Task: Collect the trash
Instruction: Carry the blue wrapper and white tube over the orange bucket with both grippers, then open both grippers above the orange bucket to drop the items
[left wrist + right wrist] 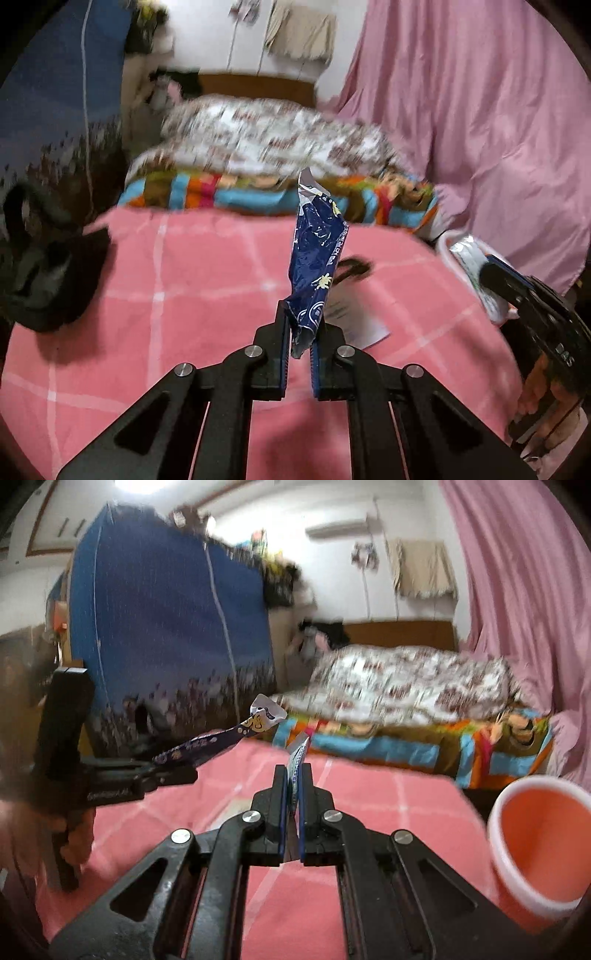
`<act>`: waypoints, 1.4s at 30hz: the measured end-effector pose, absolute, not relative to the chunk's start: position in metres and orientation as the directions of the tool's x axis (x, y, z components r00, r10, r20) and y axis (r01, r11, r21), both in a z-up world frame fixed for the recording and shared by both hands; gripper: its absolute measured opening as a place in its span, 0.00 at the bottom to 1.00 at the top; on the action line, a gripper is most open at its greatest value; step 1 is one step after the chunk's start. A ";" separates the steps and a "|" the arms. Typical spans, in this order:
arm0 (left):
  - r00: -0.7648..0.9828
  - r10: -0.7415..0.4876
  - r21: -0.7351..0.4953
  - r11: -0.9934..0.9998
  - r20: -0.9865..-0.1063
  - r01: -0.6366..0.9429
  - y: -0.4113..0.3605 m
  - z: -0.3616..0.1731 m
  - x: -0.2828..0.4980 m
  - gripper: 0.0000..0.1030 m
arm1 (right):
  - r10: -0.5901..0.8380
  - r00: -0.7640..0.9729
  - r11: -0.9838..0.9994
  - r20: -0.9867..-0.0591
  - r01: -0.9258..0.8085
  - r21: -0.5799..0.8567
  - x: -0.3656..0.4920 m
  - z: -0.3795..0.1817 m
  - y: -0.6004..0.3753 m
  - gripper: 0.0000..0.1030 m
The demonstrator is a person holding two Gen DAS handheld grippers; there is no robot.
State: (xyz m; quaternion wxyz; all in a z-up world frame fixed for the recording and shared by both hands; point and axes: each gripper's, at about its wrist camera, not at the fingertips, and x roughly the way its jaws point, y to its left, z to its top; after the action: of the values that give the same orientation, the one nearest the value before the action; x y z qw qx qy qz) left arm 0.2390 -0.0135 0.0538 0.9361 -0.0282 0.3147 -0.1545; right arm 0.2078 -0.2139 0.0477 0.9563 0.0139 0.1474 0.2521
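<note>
On a bed with a pink checked sheet point(184, 295), my left gripper point(301, 321) is shut on the lower end of a crumpled dark blue snack wrapper point(317, 251), which stands upright above the fingers. The right wrist view shows that left gripper point(186, 771) at the left, with the blue wrapper point(221, 740) sticking out to the right. My right gripper point(294, 771) is shut on a thin white and blue wrapper point(297, 757), seen edge-on. A pink cup with a white rim point(535, 781) stands at the right. The right gripper point(491, 269) comes in from the right edge of the left wrist view.
A sheet of paper point(354, 321) and a small dark item point(354, 266) lie on the sheet ahead of the left gripper. A black bag point(44, 266) sits at the left. Folded patterned bedding point(258, 147) lies at the far end, a pink curtain point(480, 110) hangs right, and a blue wardrobe point(166, 627) stands left.
</note>
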 end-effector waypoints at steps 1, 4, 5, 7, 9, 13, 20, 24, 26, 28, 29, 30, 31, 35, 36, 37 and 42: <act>0.775 -0.328 -0.156 0.944 -0.540 0.291 -0.021 0.060 0.232 0.07 | 0.481 0.847 0.877 -0.228 -0.470 0.102 0.202 0.053 -0.222 0.12; 0.822 -0.367 -0.158 0.930 -0.435 0.331 -0.043 0.074 0.217 0.07 | 0.448 0.882 0.894 -0.148 -0.439 0.093 0.193 0.063 -0.238 0.12; 0.834 -0.377 -0.154 0.926 -0.403 0.344 -0.052 0.080 0.213 0.07 | 0.437 0.891 0.899 -0.123 -0.429 0.088 0.190 0.066 -0.244 0.12; 0.848 -0.396 -0.144 0.918 -0.353 0.369 -0.067 0.088 0.208 0.07 | 0.397 0.916 0.917 -0.061 -0.393 0.069 0.183 0.076 -0.257 0.12; 0.857 -0.418 -0.121 0.908 -0.300 0.401 -0.083 0.098 0.205 0.07 | 0.354 0.935 0.934 -0.013 -0.353 0.044 0.177 0.084 -0.269 0.12; 0.860 -0.465 -0.074 0.885 -0.209 0.460 -0.118 0.115 0.200 0.07 | 0.267 0.962 0.964 0.050 -0.267 -0.001 0.169 0.095 -0.291 0.12; 0.816 -0.559 -0.019 0.826 -0.148 0.563 -0.179 0.127 0.211 0.07 | 0.108 0.989 0.994 0.104 -0.104 -0.040 0.162 0.102 -0.334 0.12; 0.776 -0.605 -0.022 0.791 -0.180 0.612 -0.214 0.121 0.227 0.07 | 0.039 0.998 0.999 0.046 -0.038 -0.014 0.170 0.092 -0.361 0.12; 0.752 -0.625 -0.031 0.773 -0.210 0.633 -0.233 0.115 0.236 0.07 | 0.005 1.000 1.000 -0.008 -0.005 0.005 0.179 0.084 -0.375 0.12; 0.734 -0.633 -0.038 0.763 -0.245 0.646 -0.250 0.108 0.243 0.07 | -0.027 0.997 0.999 -0.073 0.029 0.022 0.189 0.078 -0.388 0.12; 0.723 -0.637 -0.041 0.757 -0.267 0.652 -0.258 0.103 0.248 0.07 | -0.041 0.995 0.998 -0.095 0.045 0.034 0.192 0.075 -0.397 0.12; 0.711 -0.640 -0.043 0.752 -0.292 0.658 -0.267 0.099 0.253 0.07 | -0.048 0.993 0.998 -0.111 0.053 0.045 0.195 0.071 -0.402 0.12; 0.699 -0.638 -0.046 0.748 -0.324 0.662 -0.277 0.095 0.260 0.07 | -0.050 0.988 0.996 -0.146 0.061 0.067 0.201 0.067 -0.410 0.12; 0.636 -0.643 -0.088 0.730 -0.427 0.678 -0.303 0.079 0.276 0.07 | -0.062 0.965 0.992 -0.256 0.089 0.093 0.218 0.050 -0.429 0.12; 0.609 -0.647 -0.104 0.720 -0.459 0.686 -0.310 0.075 0.283 0.07 | -0.061 0.958 0.991 -0.281 0.091 0.097 0.222 0.045 -0.432 0.12; 0.586 -0.652 -0.118 0.711 -0.482 0.694 -0.314 0.071 0.286 0.07 | -0.066 0.947 0.990 -0.313 0.103 0.102 0.228 0.038 -0.437 0.12; 0.509 -0.618 -0.126 0.701 -0.600 0.702 -0.340 0.048 0.304 0.07 | -0.066 0.912 0.987 -0.405 0.119 0.106 0.239 0.017 -0.451 0.12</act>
State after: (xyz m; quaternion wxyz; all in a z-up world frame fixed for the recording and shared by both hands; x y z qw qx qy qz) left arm 0.3042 -0.3403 0.0480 0.8661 0.0664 0.3169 -0.3808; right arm 0.2395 -0.4511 0.0173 0.9756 0.0643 0.2043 -0.0473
